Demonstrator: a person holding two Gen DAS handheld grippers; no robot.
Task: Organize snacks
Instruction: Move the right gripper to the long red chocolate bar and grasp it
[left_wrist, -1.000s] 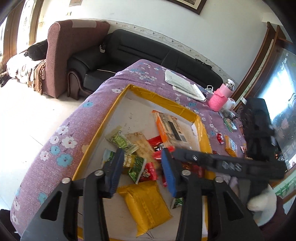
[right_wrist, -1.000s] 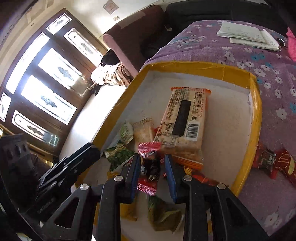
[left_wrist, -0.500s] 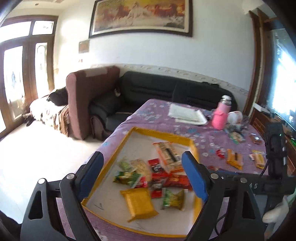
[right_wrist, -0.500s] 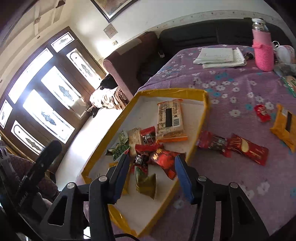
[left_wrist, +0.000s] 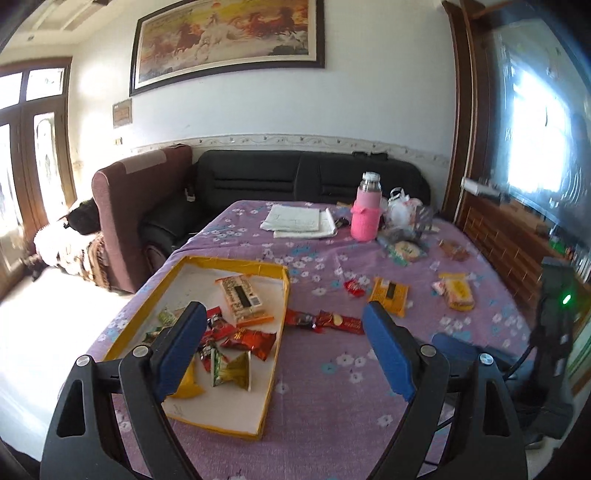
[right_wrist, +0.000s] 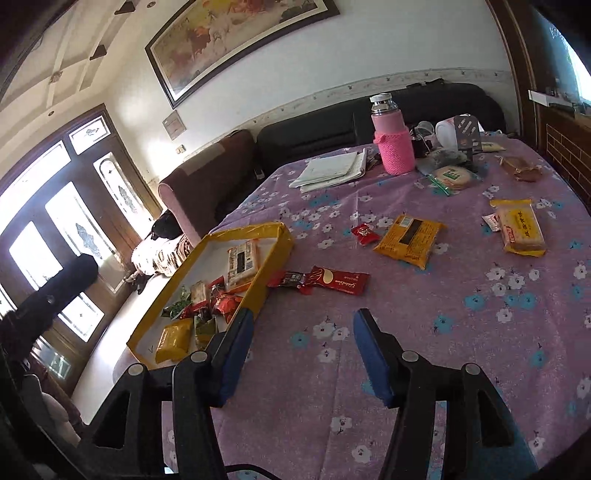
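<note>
The shallow yellow-rimmed cardboard tray (right_wrist: 284, 240) was seen at the left of the purple flowered tablecloth (right_wrist: 461, 325), with a cream biscuit pack (right_wrist: 242, 263), small red and green wrappers and a yellow pouch (right_wrist: 173, 339) already lying inside it. Just beside its right wall, on the cloth, a long red snack bar (right_wrist: 338, 280) was found, touching a smaller dark red wrapper (right_wrist: 290, 278). Further right lay a small red sweet (right_wrist: 364, 233), an orange flat pack (right_wrist: 409, 240) and a yellow-edged cake pack (right_wrist: 521, 227), well apart from the tray. The next pick was judged best made on the long red bar, gripped across its narrow width and lifted clear of the tray wall before release. The left gripper (left_wrist: 284, 347) was held raised above the tray's right edge, fingers spread wide and empty. The right gripper (right_wrist: 303, 350) was held raised over bare cloth near the tray corner, likewise spread and holding nothing
</note>
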